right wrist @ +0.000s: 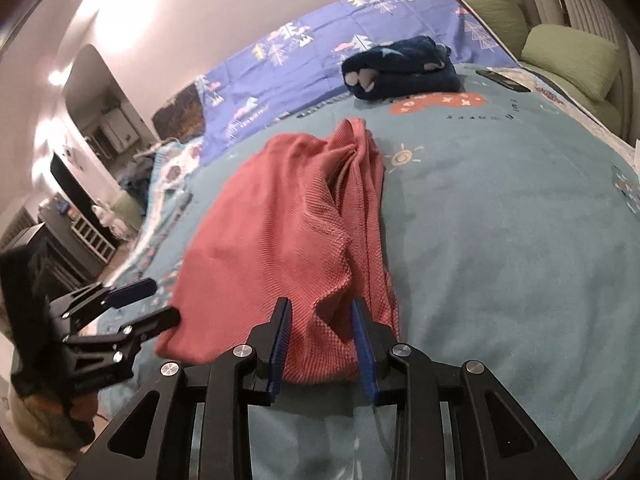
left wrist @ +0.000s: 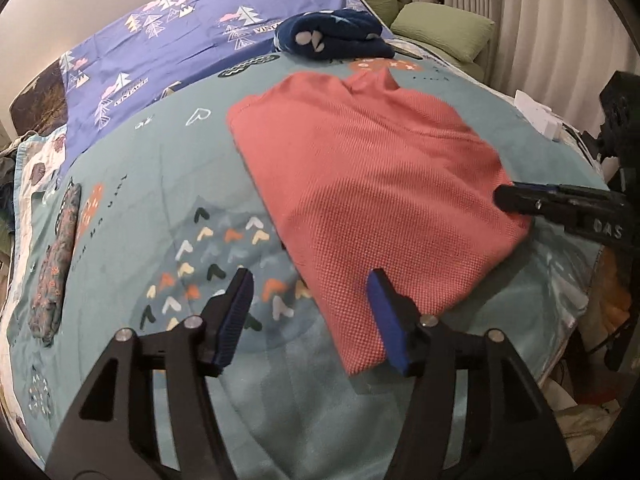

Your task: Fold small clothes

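Bed dressed in patterned covers

A teal blanket [left wrist: 168, 184] covers the near bed, a purple tree-print sheet [left wrist: 168, 32] its far side; green cushions [right wrist: 568, 56] sit past the far right corner, by pleated curtains [left wrist: 532, 12].

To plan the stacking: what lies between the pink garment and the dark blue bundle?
Nothing loose: only teal blanket with an orange print, clearest in the right wrist view.

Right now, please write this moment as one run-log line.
task: fold garment | left gripper: open, empty, at near corner | right gripper: shut on garment edge | garment: on blanket, partly bunched
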### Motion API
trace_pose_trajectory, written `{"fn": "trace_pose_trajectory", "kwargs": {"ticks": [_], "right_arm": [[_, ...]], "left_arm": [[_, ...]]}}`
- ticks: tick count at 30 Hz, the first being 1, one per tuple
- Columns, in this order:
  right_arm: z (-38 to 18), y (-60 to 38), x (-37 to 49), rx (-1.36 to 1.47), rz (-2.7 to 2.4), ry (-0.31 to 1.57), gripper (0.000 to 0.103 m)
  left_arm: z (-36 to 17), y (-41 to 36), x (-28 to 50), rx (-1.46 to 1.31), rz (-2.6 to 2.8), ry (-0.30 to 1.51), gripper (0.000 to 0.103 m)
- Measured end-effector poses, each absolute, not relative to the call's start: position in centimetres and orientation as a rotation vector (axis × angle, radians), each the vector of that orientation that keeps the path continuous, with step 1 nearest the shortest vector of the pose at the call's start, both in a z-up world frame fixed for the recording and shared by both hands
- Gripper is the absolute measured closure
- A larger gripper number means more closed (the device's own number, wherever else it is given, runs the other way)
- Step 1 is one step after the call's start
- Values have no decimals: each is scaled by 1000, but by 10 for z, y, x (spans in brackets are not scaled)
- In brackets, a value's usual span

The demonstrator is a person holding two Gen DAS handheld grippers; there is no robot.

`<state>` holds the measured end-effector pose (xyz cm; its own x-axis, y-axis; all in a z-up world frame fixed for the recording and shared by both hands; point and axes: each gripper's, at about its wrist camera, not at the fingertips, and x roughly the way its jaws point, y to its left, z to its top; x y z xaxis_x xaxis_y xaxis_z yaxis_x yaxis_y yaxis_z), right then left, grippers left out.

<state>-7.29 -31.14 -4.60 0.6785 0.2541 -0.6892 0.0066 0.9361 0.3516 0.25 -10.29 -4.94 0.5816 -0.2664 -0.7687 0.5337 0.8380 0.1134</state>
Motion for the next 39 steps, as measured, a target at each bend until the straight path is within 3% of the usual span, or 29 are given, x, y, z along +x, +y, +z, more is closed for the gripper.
{"fn": "trace_pose_trajectory", "kwargs": {"ticks": [6, 11, 13, 15, 20, 26, 39], "right_arm": [[-59, -340, -85, 415, 50, 862, 101], [-42, -340, -96, 383, 102, 817, 98], [-31, -344, -94, 405, 134, 785, 93], [-20, -348, -88, 406, 134, 750, 77], [5, -340, -60, 309, 126, 667, 67], [12, -331, -15, 277, 120, 633, 67], [-15, -335, 85, 203, 201, 817, 67]], "left_arm": [[-62, -102, -3, 349, -475, 839, 42], [-59, -96, -4, 325, -478, 845, 42], [-52, -96, -5, 326, -475, 827, 42], [-42, -96, -6, 328, -480, 793, 42], [-21, -104, 10, 301, -477, 725, 42], [-21, -117, 42, 237, -482, 710, 42], [-37, -129, 109, 165, -482, 773, 42]]}}
